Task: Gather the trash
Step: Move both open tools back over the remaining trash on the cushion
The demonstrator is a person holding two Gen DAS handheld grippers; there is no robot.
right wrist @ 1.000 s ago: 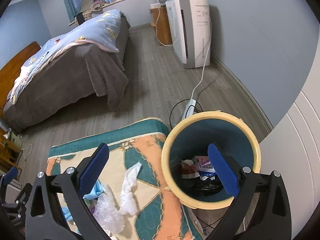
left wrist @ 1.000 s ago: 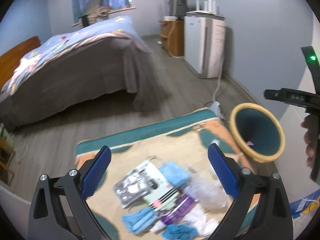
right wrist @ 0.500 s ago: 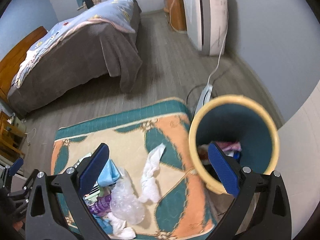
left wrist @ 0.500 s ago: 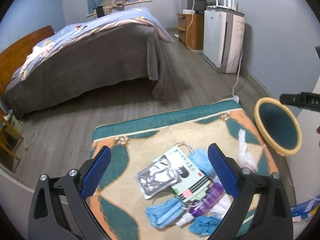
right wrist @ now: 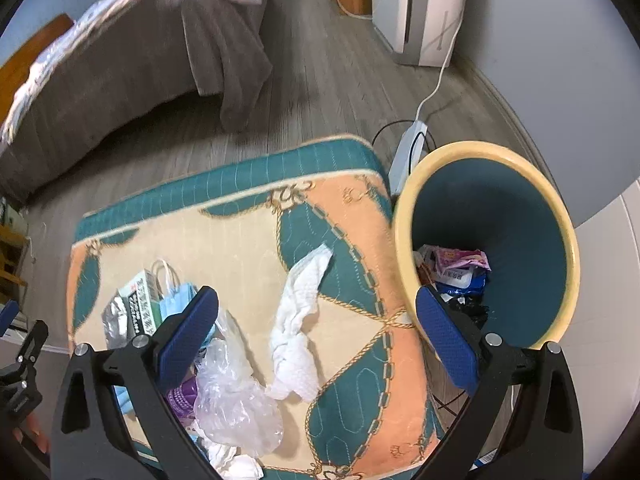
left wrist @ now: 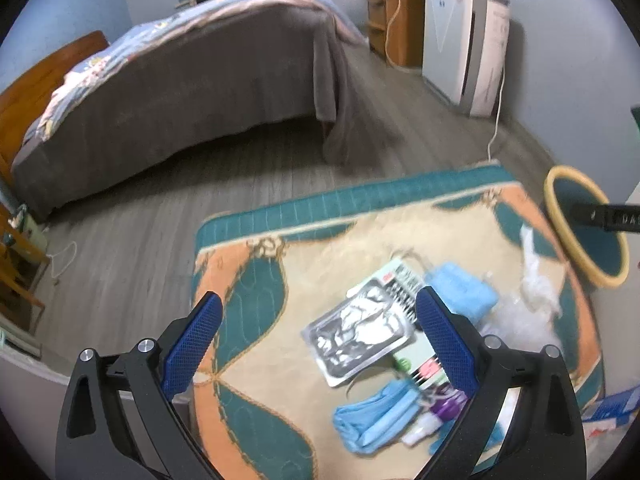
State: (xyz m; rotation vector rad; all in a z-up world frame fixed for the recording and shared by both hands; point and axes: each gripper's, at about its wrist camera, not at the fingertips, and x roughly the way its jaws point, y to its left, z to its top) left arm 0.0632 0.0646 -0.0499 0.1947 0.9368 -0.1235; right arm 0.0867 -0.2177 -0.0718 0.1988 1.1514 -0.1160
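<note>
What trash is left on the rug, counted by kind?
Blue face masks: 3, one partly hidden
White tissues: 2
Clear plastic bag: 1
Silver foil pouch: 1
Printed paper bag: 1
Purple wrapper: 1
Total: 9

The left claw (left wrist: 318, 338) has 2 black skeletal arms with triangular cut-outs, each tipped by a blue finger pad (left wrist: 194, 344) with a fine dotted texture. Silver screw heads sit 2 to an arm near the pad bases. The right claw (right wrist: 316, 334) is built alike: black frame, blue textured pads (right wrist: 446, 340), silver screws.
</note>
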